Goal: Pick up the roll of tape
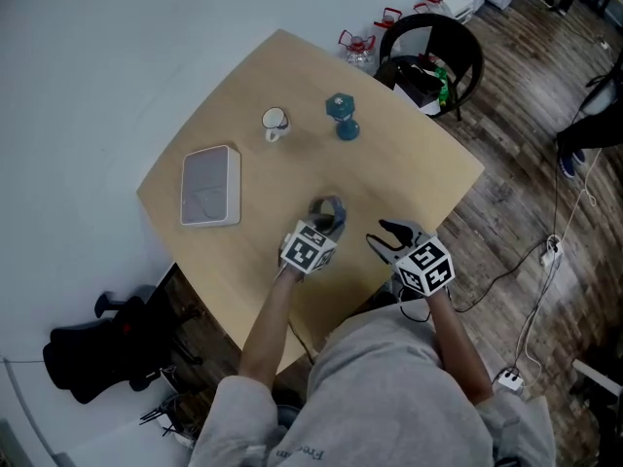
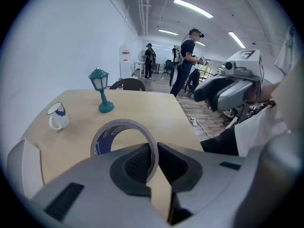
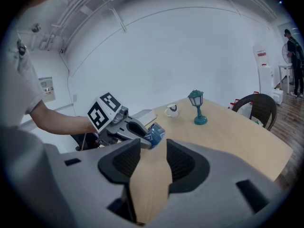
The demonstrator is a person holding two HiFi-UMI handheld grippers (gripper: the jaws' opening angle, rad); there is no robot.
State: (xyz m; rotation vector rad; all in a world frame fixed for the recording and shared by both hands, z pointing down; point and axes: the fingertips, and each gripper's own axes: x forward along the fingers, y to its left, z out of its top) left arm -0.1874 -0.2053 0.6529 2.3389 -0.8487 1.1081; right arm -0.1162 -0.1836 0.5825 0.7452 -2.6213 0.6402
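From the head view, the left gripper [image 1: 329,222] is over the near edge of the tabletop [image 1: 399,163] with the tape [image 1: 331,207] at its tips. The right gripper [image 1: 383,233] sits just beside it toward the right corner, well spread, with nothing in it. A cup [image 1: 274,122] and a small lamp [image 1: 342,117] stand toward the far edge. A flat white box [image 1: 211,185] lies near the left corner, and a chair [image 1: 433,52] waits beyond the far corner.

In the left gripper view the hold is plain. The jaws are nearly together, pinching the ring's wall on its right side, one pad inside the hole and one against the outer face. The ring stands on edge, and I'd say it hangs clear of the wood. People stand far back in the room.

The right gripper view shows its jaws wide apart with only bare wood between them. Ahead of them, the other gripper carries the tape above the near part of the tabletop.

The tape looks light and stiff, a thin band on a hard core, so it shouldn't crush. Its smooth outer face could slip, though, and a grip on one spot of the wall lets the ring swing. Through the hole and across the wall is the right place to take it, deep in the pads rather than at the tips.
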